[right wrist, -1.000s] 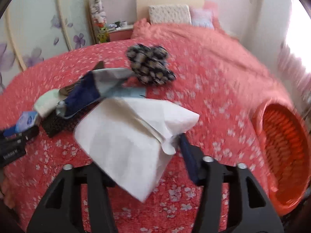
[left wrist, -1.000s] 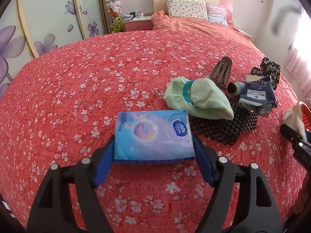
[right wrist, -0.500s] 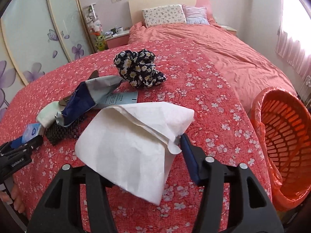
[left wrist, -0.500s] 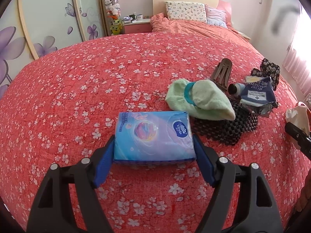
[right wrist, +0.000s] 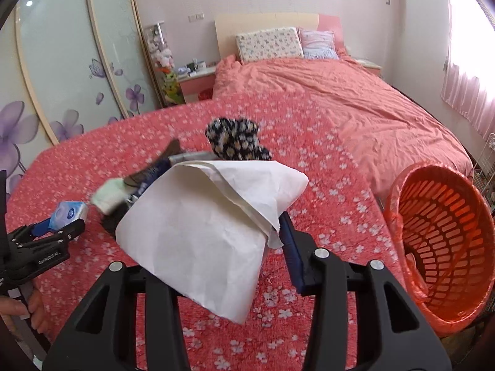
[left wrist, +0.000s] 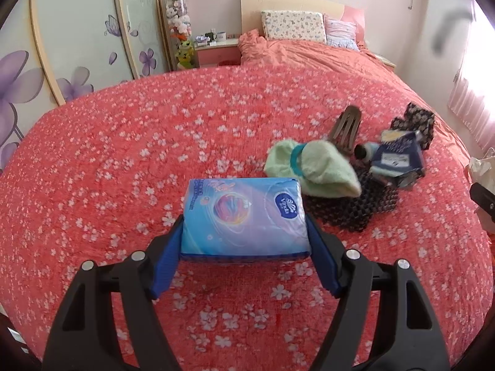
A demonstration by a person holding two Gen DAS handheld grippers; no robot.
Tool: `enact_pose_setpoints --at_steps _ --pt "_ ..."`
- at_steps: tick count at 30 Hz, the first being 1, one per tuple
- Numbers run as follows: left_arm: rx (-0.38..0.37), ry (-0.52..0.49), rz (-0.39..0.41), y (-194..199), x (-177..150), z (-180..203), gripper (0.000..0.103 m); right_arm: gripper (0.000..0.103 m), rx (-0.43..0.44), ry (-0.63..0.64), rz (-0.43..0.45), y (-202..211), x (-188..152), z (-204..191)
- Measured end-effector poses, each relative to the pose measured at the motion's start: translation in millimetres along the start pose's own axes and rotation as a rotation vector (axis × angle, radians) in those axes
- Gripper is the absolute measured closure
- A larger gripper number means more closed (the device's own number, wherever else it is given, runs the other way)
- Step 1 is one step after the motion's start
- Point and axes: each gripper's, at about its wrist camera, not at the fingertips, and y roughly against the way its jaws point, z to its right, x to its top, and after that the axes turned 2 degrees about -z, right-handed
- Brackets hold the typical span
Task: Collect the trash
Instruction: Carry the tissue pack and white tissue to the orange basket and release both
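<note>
My left gripper [left wrist: 245, 232] is shut on a blue tissue pack [left wrist: 241, 213], its blue pads pressing both short sides just over the red floral bedspread [left wrist: 154, 154]. My right gripper [right wrist: 246, 222] holds a folded white paper sheet [right wrist: 201, 232] clear of the bed; its jaws are closing on the sheet, which hides the left pad. An orange mesh basket [right wrist: 448, 232] lies tilted to the right of that gripper, mouth toward it. The right wrist view also shows the left gripper [right wrist: 62, 225] with the pack [right wrist: 68, 213] at far left.
A small heap lies on the bed right of the tissue pack: green cloth [left wrist: 312, 170], black mesh pad [left wrist: 349, 210], dark blue packet [left wrist: 396, 157], brown hair clip [left wrist: 346, 126], black floral fabric [left wrist: 414, 120]. Wardrobe doors stand at left, pillows at the back.
My right gripper has risen a little with the paper, and the basket shows more fully at the right. The left gripper and the tissue pack have stayed put.
</note>
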Motion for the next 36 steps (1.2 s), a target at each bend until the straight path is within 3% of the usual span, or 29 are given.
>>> enact_pose_setpoints --at_steps 6,15,25,36 --pt "-0.018 -0.02 0.048 28.1 7.5 9.8 0.031 0.059 0.018 -0.01 0.029 16.5 5.8 6.6" --pt "-0.086 -0.095 0.116 69.8 19.6 55.1 0.031 0.059 -0.012 -0.014 0.069 44.2 4.6 29.4" --pt "-0.232 -0.213 0.168 101.5 28.0 147.1 0.031 0.059 -0.1 -0.107 0.099 72.0 0.6 92.1" --pt "-0.386 -0.349 0.169 110.5 20.6 263.5 0.031 0.059 -0.212 -0.255 0.129 91.9 -8.0 171.6"
